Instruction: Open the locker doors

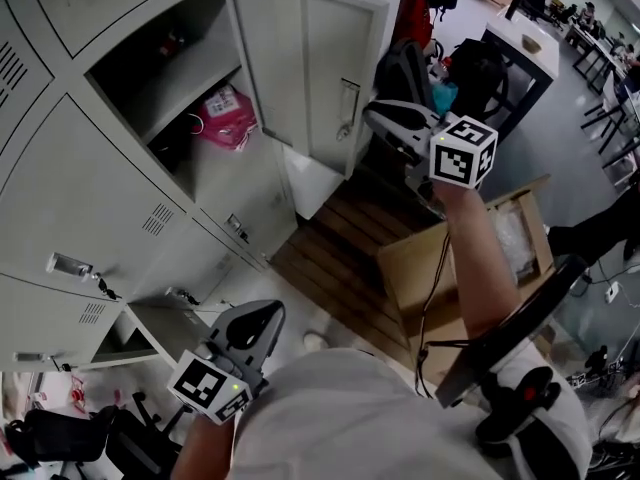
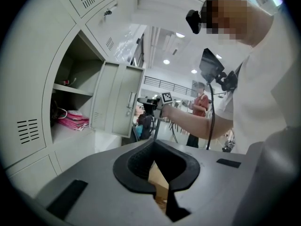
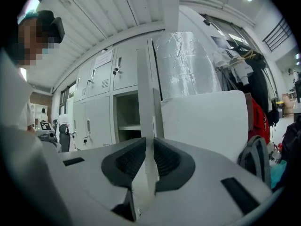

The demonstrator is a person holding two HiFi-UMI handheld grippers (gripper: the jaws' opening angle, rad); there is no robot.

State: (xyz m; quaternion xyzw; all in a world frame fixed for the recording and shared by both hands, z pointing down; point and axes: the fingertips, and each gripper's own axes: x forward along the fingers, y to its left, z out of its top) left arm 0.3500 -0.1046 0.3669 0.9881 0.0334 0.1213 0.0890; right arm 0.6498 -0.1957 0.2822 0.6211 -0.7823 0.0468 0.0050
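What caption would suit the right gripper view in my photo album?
Right claw grips the edge of an open grey locker door, seen edge-on.

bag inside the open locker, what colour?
The bag is pink. It shows best in the head view.
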